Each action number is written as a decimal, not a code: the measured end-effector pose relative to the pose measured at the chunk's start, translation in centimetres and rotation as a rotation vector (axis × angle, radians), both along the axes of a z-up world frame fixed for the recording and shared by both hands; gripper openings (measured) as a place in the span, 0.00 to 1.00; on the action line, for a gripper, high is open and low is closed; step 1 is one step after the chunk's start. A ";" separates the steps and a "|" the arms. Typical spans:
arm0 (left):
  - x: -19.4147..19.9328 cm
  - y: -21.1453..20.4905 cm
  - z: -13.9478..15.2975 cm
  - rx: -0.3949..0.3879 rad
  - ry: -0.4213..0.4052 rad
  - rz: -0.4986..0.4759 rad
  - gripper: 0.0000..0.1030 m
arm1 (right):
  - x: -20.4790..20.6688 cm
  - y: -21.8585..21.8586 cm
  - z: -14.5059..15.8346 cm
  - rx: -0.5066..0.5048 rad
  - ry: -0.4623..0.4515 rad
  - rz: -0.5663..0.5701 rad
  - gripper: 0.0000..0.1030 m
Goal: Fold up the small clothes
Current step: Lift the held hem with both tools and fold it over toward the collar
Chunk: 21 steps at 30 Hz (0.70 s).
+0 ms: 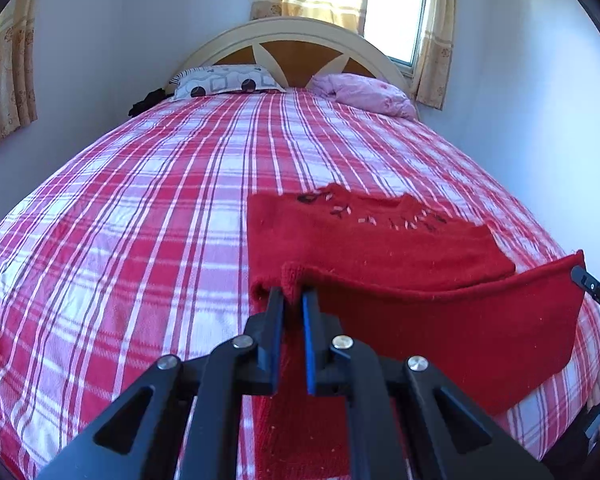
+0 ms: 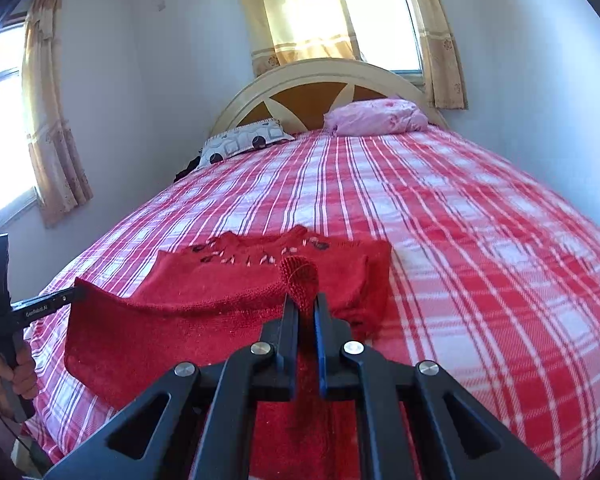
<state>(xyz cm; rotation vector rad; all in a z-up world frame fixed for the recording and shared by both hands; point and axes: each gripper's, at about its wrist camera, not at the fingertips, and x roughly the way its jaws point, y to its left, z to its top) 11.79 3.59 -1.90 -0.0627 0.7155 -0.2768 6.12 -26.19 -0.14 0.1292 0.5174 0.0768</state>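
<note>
A small red knitted sweater [image 1: 380,240] with dark and pale stitching near its collar lies on the plaid bed. Its near hem is lifted off the bed and stretched between both grippers. My left gripper [image 1: 293,294] is shut on the hem's left corner. The right gripper [image 1: 580,276] shows at the far right edge of the left wrist view, gripping the other corner. In the right wrist view the sweater [image 2: 228,280] spreads ahead, my right gripper [image 2: 306,300] is shut on a bunched corner, and the left gripper [image 2: 76,294] pinches the far corner at left.
A red and white plaid bedspread [image 1: 140,220] covers the bed. A patterned pillow [image 1: 224,82] and a pink pillow [image 1: 364,92] lie by the headboard [image 1: 300,46]. Walls flank the bed, with curtained windows [image 2: 340,12] behind. A hand [image 2: 16,372] holds the left gripper's handle.
</note>
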 end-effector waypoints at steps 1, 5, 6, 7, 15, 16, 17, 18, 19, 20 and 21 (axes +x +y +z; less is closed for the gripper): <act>0.5 -0.1 0.2 -0.004 0.002 0.004 0.09 | 0.8 0.0 0.2 -0.009 -0.001 0.002 0.06; 3.2 -0.3 0.9 -0.024 0.016 0.031 0.09 | 4.0 -0.2 1.1 -0.032 0.003 0.007 0.06; 4.1 -0.4 1.1 -0.029 0.016 0.038 0.09 | 5.1 -0.2 1.4 -0.041 0.005 0.006 0.06; 4.6 -0.5 1.2 -0.031 0.015 0.043 0.09 | 5.9 -0.2 1.5 -0.047 0.006 0.005 0.06; 11.7 -1.6 2.4 -0.020 0.011 0.137 0.06 | 14.6 -0.4 0.9 -0.105 0.060 -0.019 0.06; 12.5 -1.8 2.2 -0.013 0.020 0.141 0.06 | 15.2 -0.6 0.3 -0.091 0.081 -0.018 0.06; 13.4 -1.9 1.8 -0.009 0.052 0.124 0.06 | 15.2 -0.6 0.0 -0.086 0.090 -0.017 0.06; 13.7 -2.1 1.4 -0.011 0.077 0.101 0.06 | 15.2 -0.5 -0.5 -0.089 0.098 -0.013 0.06; 14.0 -2.2 1.0 -0.019 0.104 0.066 0.06 | 14.9 -0.4 -1.0 -0.102 0.100 -0.009 0.06; 13.9 -2.4 0.4 -0.021 0.120 0.008 0.07 | 14.7 -0.3 -1.2 -0.110 0.101 -0.007 0.06; 13.7 -2.6 0.0 -0.014 0.124 -0.025 0.07 | 14.4 -0.3 -1.6 -0.112 0.104 -0.004 0.06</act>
